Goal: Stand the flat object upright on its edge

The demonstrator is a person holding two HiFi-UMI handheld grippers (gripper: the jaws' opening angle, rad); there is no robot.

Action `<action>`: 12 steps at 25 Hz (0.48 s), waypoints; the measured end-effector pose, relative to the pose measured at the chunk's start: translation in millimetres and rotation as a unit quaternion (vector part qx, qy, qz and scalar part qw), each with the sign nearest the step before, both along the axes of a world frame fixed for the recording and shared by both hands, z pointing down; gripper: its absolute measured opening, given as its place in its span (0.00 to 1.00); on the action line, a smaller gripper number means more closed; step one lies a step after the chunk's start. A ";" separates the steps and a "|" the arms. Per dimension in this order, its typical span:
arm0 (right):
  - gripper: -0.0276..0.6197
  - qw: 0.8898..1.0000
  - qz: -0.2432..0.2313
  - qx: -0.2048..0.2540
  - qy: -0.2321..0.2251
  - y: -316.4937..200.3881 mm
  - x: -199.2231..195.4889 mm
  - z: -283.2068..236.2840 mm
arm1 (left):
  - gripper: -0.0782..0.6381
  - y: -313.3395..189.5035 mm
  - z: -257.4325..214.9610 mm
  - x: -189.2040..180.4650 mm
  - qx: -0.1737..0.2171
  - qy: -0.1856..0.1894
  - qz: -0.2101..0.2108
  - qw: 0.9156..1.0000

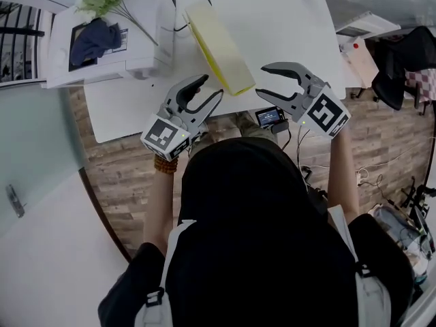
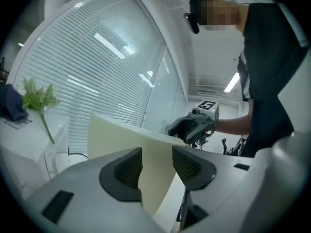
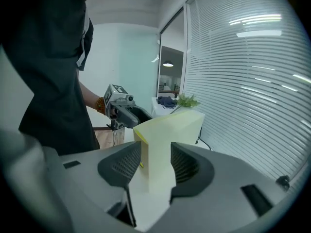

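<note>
Left hand-held gripper (image 1: pixel 212 86): jaws apart, nothing gripped. Right hand-held gripper (image 1: pixel 261 80): likewise released, pads clear of everything. Both hang at the near rim of the table (image 1: pixel 293 26), one on each side of the near end of the yellow flat object (image 1: pixel 219 46), close but not touching. The object appears to stand on its long edge, unsupported; whether it leans slightly cannot be told. Judgement: the step in hand is the let-go. Draw both back straight and level, jaws wide, avoiding the near corner; a brush there could topple it.
</note>
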State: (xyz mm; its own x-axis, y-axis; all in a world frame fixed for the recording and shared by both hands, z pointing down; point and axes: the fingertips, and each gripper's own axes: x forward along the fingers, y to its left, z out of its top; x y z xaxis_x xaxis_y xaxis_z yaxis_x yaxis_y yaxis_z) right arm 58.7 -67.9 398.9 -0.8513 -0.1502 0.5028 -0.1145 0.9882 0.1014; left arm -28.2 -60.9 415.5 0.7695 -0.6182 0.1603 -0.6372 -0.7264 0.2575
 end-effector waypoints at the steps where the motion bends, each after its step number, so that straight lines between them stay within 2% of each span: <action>1: 0.30 1.000 -0.006 -0.001 -0.003 0.9 -1.6 0.9 | 0.37 6.2 -1.7 6.3 0.008 -0.021 0.016 1.000; 4: 0.31 1.000 -0.028 0.004 -0.001 1.5 -9.0 8.6 | 0.42 14.1 -1.1 19.2 0.016 -0.060 0.028 0.998; 9: 0.31 0.998 -0.065 0.023 -0.006 6.6 -25.3 13.3 | 0.45 8.0 -14.4 28.3 0.025 -0.055 -0.001 0.998; 12: 0.31 0.998 -0.051 0.033 0.014 2.3 -28.7 17.0 | 0.45 0.0 -13.6 26.7 0.031 -0.069 -0.012 0.997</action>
